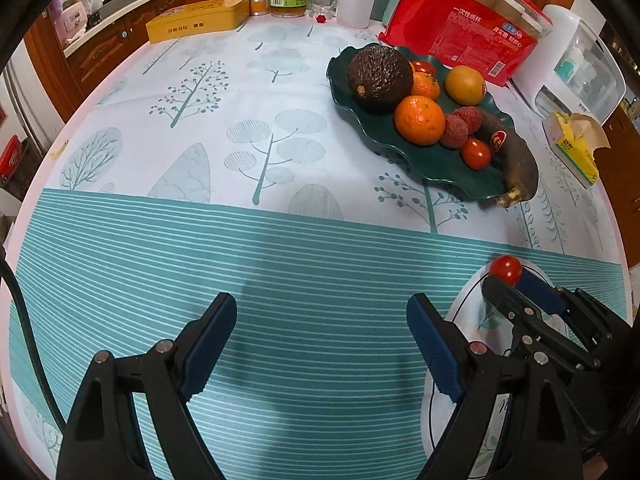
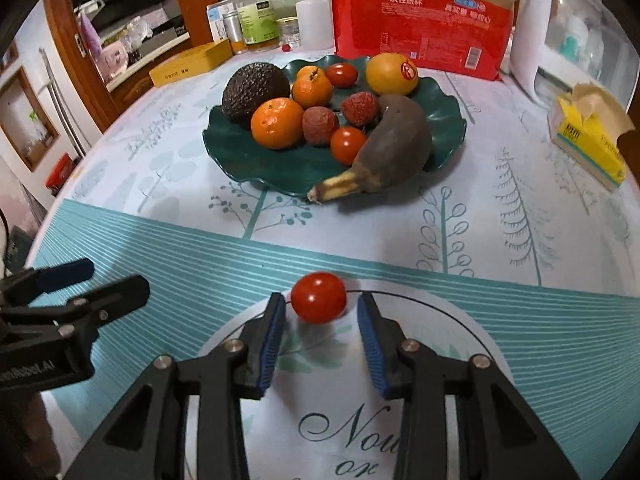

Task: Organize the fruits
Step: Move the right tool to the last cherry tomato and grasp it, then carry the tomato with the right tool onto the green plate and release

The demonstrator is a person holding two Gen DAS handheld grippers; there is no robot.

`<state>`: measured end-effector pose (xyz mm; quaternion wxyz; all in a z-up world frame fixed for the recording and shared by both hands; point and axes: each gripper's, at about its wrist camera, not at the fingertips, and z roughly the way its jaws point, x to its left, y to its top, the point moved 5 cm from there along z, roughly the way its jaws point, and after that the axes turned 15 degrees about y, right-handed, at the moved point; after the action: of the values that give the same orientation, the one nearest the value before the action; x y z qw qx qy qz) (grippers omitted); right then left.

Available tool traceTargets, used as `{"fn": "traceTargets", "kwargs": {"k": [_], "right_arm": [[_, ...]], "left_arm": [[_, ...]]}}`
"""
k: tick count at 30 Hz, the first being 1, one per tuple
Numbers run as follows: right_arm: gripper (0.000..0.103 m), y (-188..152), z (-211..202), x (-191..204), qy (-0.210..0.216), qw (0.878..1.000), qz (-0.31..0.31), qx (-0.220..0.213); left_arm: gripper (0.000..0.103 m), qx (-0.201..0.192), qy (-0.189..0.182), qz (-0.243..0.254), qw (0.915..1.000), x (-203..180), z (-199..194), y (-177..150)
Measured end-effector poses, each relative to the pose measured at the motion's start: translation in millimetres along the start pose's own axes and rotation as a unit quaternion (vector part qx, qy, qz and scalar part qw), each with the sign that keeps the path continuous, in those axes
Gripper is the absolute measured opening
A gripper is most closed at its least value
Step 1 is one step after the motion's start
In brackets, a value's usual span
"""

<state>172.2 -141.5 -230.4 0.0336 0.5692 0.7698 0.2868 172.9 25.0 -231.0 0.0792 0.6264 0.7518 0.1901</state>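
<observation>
A loose red tomato [image 2: 318, 298] lies on the tablecloth, at the edge of its round printed emblem. My right gripper [image 2: 322, 301] points down at it; the blue pads [image 2: 274, 332] flank the tomato with a thin gap on each side, not pressing it. My left gripper [image 1: 322, 302] stands wide open and empty over the teal stripes, left of the right one [image 1: 509, 280]. Farther back, a dark green wavy plate [image 2: 240, 168] holds an avocado [image 2: 254, 90], oranges, lychees, two tomatoes, a browned banana [image 2: 394, 148] and a yellow stickered fruit.
Along the table's far edge stand a red paper-cup pack [image 2: 420, 20], bottles, jars and a yellow tin [image 2: 192, 64]. A yellow tissue box [image 2: 592, 140] and a white appliance [image 2: 576, 40] sit at the right. Wooden cabinets rise at the back left.
</observation>
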Motion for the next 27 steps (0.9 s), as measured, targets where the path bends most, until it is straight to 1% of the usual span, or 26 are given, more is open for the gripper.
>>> {"fn": "traceTargets", "kwargs": {"k": [1,2,7,11,12,15,16,19,22,27], "right_arm": [[0.028,0,0,0,0.001,1.0,-0.002,0.001],[0.028,-1,0,1,0.006,1.0,-0.002,0.003],[0.027,-5,-3,2,0.024,1.0,0.011,0.01],[0.027,-10,-8,6,0.045,0.998,0.019,0.025],[0.027,-10,-10,8,0.047,0.998,0.015,0.027],[0.027,-7,-18,11,0.055,0.998,0.012,0.026],[0.027,-6,-21,12,0.06,0.998,0.015,0.025],[0.027,6,-34,16,0.077,0.997,0.017,0.017],[0.027,22,-49,23,0.086,0.996,0.004,0.005],[0.027,60,-72,28,0.075,0.997,-0.013,-0.006]], "left_arm": [[0.086,0.0,-0.001,0.0,1.0,-1,0,0],[0.086,0.001,-0.001,0.001,1.0,-1,0,0],[0.086,0.002,-0.003,0.005,1.0,-4,-7,-2],[0.086,0.009,-0.011,0.006,0.9999,-5,-12,-5],[0.087,0.011,-0.012,0.006,0.9999,-5,-13,-5],[0.094,0.016,-0.015,0.005,0.9998,-3,-18,-5],[0.094,0.015,-0.016,0.005,0.9997,-2,-20,-5],[0.094,0.011,-0.012,0.003,0.9999,1,-28,-1],[0.094,0.006,-0.018,0.0,0.9998,4,-38,8],[0.094,-0.016,-0.017,0.001,0.9997,7,-62,38]]}}
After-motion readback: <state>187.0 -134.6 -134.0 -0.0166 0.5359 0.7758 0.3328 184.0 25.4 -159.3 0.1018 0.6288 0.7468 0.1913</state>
